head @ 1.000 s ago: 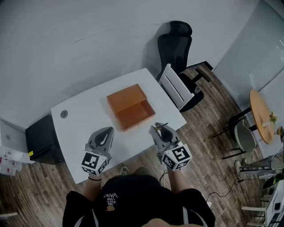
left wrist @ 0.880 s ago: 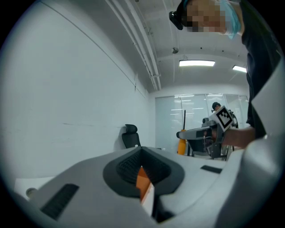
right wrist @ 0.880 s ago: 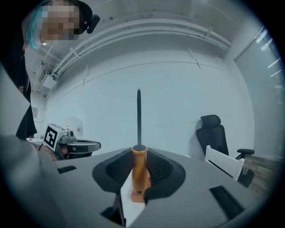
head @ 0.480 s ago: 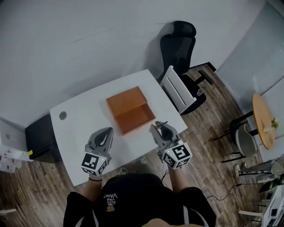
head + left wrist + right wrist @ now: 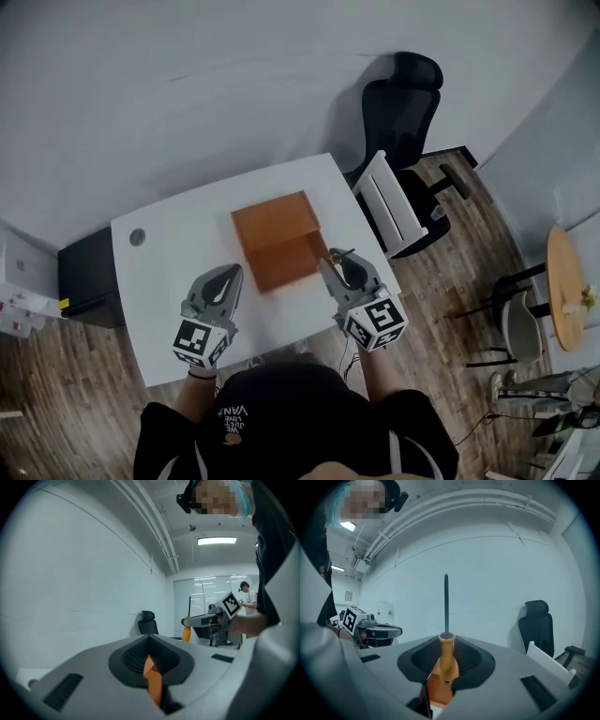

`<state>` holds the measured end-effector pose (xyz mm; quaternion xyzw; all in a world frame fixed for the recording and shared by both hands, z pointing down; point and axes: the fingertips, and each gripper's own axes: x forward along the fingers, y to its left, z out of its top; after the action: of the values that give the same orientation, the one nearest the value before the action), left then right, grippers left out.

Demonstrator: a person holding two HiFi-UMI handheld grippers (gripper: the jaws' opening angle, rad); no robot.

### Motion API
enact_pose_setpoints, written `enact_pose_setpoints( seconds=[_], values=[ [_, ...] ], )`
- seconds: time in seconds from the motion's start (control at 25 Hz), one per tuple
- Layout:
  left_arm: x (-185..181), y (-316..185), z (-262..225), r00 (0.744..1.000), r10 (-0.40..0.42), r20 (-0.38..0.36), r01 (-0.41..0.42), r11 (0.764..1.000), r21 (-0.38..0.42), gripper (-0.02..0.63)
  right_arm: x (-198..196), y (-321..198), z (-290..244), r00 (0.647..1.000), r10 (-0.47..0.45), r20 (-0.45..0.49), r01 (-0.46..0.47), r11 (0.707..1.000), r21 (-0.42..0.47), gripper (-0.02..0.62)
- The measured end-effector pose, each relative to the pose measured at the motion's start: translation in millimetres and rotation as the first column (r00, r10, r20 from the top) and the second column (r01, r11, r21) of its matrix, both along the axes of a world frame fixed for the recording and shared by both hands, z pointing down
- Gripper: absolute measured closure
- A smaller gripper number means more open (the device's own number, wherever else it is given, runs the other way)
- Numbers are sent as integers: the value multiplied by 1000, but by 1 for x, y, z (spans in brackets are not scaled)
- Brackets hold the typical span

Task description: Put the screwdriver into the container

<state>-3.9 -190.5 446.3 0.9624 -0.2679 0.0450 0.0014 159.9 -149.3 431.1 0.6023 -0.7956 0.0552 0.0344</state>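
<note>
Clamping one screwdriver (image 5: 447, 654), right gripper (image 5: 341, 270); left gripper (image 5: 226, 276) jaws together; one orange container (image 5: 276, 238).

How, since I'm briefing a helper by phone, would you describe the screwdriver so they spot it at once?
Find the white rectangular table with the orange box on it; the right gripper hovers by the box's near right corner. Clamped in its jaws is the screwdriver: amber handle, thin dark metal shaft pointing straight out, the only tool in sight.

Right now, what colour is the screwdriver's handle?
The screwdriver handle is orange; clearest in the right gripper view.
</note>
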Motion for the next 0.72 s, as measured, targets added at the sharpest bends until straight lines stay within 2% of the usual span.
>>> enact_pose_setpoints(
  seconds=[0.72],
  values=[
    [2, -13, -1, 994, -104, -16, 105, 995, 5, 592, 10, -48, -8, 992, -106, -66, 109, 994, 31, 502]
  ],
)
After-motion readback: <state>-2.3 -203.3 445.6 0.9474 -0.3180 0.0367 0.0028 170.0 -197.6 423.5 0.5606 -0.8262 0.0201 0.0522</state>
